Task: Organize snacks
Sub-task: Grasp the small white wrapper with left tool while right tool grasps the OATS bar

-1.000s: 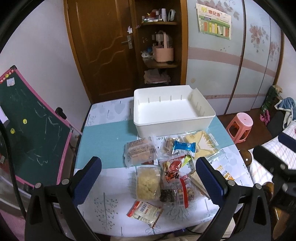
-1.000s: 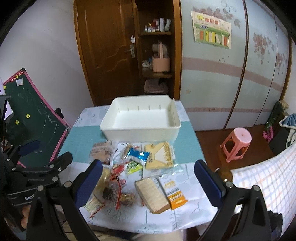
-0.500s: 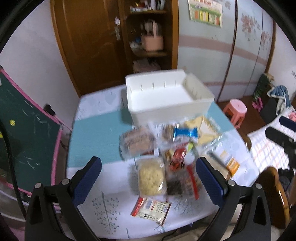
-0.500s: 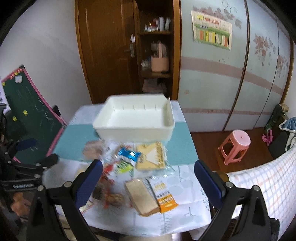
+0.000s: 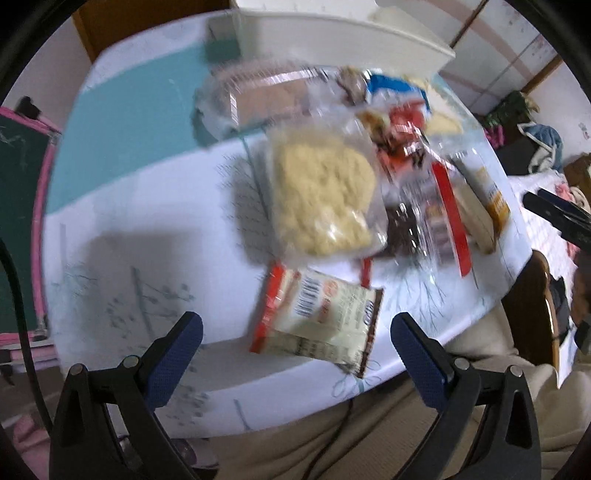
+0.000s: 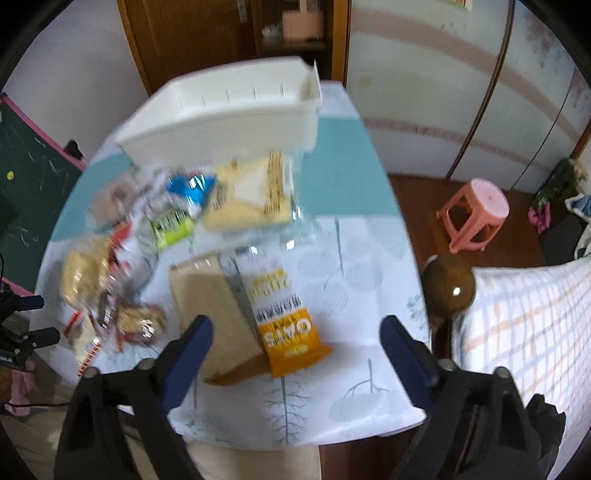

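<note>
Left hand-held gripper (image 5: 295, 332): jaws stood wide, pointed steeply down at the tabletop (image 5: 147, 221), with nothing pressed between the pads.
Red-and-white packet (image 5: 317, 317): lay flat on the tabletop between the two blue fingers of the left hand-held gripper, a little ahead of their tips, not touched by them.
Pale noodle pack (image 5: 321, 192): lay just beyond the red-and-white packet, further ahead of the left hand-held gripper.
Other snacks: a clear wrapped cake (image 5: 266, 99) lay far ahead, and a heap of red, dark and blue wrappers (image 5: 413, 155) ahead and to the right; the blur hid their details.
White bin (image 5: 332, 33): stood at the far end of the tabletop, beyond all the snacks.
Right hand-held gripper (image 6: 295, 336): jaws were closing but still wide apart, pointed down at the tabletop; the pads pressed on nothing.
Orange oats packet (image 6: 288, 314): lay flat between the fingers of the right hand-held gripper, its orange end nearest to the tips, apart from both pads.
Brown flat pack (image 6: 210, 306): lay just beside the oats packet on its left, close to the left finger; touching or not, I cannot tell.
Yellow triangular pack (image 6: 255, 192): lay further ahead, just before the white bin.
Pink stool (image 6: 476, 214): stood on the floor, far to the right of the right hand-held gripper.
</note>
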Motion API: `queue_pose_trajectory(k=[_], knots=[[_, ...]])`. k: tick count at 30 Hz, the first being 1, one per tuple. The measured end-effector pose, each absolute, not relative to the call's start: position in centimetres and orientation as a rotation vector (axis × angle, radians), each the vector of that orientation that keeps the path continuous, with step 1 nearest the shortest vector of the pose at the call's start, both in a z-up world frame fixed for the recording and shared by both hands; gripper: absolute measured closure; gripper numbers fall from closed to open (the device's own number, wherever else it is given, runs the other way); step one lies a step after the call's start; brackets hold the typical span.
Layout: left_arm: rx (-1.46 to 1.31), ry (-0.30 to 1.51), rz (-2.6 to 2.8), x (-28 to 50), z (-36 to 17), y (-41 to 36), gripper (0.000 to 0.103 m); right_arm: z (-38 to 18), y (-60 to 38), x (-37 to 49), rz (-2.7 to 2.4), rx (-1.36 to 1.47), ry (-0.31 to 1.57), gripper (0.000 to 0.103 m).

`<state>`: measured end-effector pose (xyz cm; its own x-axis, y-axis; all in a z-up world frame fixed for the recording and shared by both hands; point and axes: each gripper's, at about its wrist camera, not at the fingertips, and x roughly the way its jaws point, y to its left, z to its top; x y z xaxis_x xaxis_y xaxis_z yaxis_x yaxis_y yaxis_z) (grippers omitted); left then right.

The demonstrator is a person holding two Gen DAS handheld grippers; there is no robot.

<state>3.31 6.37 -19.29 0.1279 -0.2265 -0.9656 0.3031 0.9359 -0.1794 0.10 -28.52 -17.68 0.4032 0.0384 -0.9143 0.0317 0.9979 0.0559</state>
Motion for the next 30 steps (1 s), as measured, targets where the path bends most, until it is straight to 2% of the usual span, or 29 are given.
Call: queue_pose_trajectory(k=[11,13,17,18,19,21,24,26,28,30], knots=[[0.105,1.452,-0.36,2.9,-21.8,3.5,0.002,-22.8,-27.9,4.0,0.06,-0.011,1.265,0.03],[0.126,1.455,-0.363,3.0,-22.2,2.3,0.002,-23.7,-27.7,4.4,0.063,-0.024,1.29,0.035],[0.167,1.478,-0.384,3.0,-22.7,1.0,0.002,-23.6,-27.5,4.5,0.084,-0.041,1.264,0.039],[0.181,1.482,-0.381,3.1,-22.9,0.5,0.002,-23.5,-27.5,4.4,0.089,-0.045,1.26,0.046],[0.195,1.487,-0.381,3.1,-23.3,-0.4,0.002,-23.4,-27.3,4.3,0.102,-0.053,1.256,0.057],[0.219,1.506,-0.382,3.1,-24.1,-1.1,0.004,-23.4,-27.2,4.2,0.109,-0.061,1.262,0.061],[0.321,1.499,-0.361,3.0,-25.1,-2.2,0.011,-23.1,-27.2,4.0,0.115,-0.044,1.269,0.063],[0.337,1.47,-0.391,2.7,-24.8,-2.8,0.022,-22.9,-27.5,3.9,0.119,-0.012,1.274,0.063],[0.331,1.452,-0.389,2.8,-24.6,-3.6,0.044,-22.7,-27.7,3.6,0.118,0.008,1.271,0.064],[0.319,1.449,-0.386,2.9,-24.2,-3.6,0.051,-22.3,-27.9,3.3,0.118,0.021,1.262,0.064]])
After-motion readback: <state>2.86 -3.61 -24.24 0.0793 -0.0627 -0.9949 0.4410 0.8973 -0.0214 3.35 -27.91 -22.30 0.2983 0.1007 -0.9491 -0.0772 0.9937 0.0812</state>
